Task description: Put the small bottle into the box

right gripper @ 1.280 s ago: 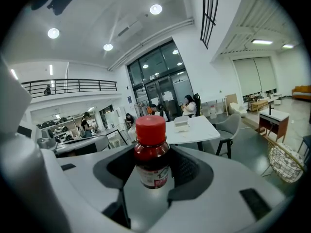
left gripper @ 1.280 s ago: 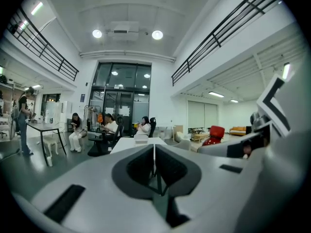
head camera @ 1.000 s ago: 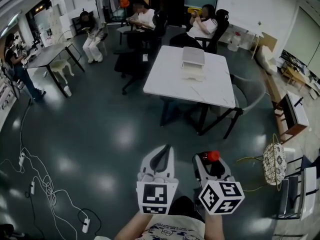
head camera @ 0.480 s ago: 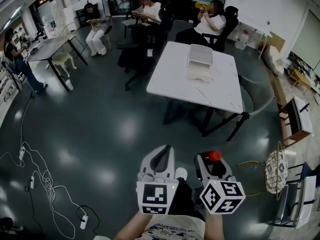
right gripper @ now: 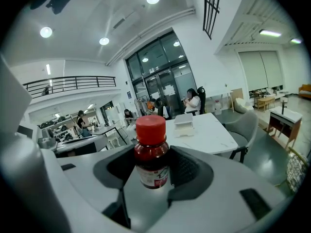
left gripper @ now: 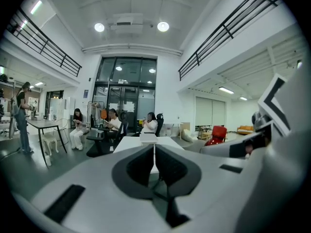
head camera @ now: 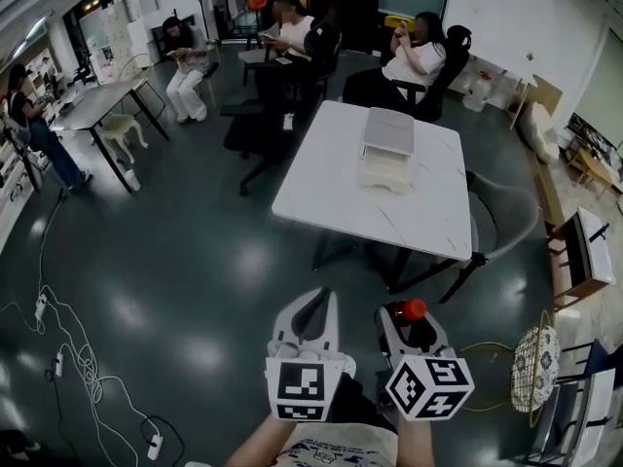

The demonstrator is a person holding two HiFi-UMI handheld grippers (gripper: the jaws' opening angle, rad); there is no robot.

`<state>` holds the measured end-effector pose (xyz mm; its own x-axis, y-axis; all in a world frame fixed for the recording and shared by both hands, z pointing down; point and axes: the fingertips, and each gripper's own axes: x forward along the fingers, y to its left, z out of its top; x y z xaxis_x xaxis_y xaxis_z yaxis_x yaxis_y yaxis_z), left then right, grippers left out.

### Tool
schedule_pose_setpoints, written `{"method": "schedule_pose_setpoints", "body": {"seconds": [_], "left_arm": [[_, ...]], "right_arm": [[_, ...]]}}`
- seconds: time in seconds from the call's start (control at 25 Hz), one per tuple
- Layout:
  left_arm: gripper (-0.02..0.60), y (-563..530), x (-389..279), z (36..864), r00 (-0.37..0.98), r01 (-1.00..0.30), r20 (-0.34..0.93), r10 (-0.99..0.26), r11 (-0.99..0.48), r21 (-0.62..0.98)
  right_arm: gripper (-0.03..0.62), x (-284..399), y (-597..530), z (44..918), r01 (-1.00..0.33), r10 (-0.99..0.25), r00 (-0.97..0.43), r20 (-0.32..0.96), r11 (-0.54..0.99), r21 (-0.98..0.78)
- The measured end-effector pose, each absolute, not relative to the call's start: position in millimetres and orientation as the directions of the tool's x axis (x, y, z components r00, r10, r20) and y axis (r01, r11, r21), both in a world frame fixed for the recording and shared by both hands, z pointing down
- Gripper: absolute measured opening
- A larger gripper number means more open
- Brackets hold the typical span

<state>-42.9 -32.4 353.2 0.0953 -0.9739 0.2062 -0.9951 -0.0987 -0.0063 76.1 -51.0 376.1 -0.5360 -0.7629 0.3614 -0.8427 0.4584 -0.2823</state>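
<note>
The right gripper, fingers clamped on the small bottle, is mid-carry, the left gripper has its fingers together and empty, and next the bottle likely needs bringing to the box on the far surface.

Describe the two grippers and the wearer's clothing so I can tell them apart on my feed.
Both are light grey plastic with a dark grey textured lining inside the jaws. The left gripper and right gripper each carry a cube of black-and-white square markers at the rear; the patterns differ. No cables show. The person wears a pale printed top.
</note>
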Motion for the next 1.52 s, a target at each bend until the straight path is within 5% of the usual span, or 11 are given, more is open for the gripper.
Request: {"method": "schedule_pose_setpoints", "body": {"seconds": [1.52], "left_arm": [[0.02,-300.5,-44.4,361.3,0.083,-0.996,0.247,-0.965,-0.084,0.006]], "right_arm": [[0.23,67.4,-321.3,380.9,-0.824,-0.73,-0.565,0.385,0.487,-0.289]]}}
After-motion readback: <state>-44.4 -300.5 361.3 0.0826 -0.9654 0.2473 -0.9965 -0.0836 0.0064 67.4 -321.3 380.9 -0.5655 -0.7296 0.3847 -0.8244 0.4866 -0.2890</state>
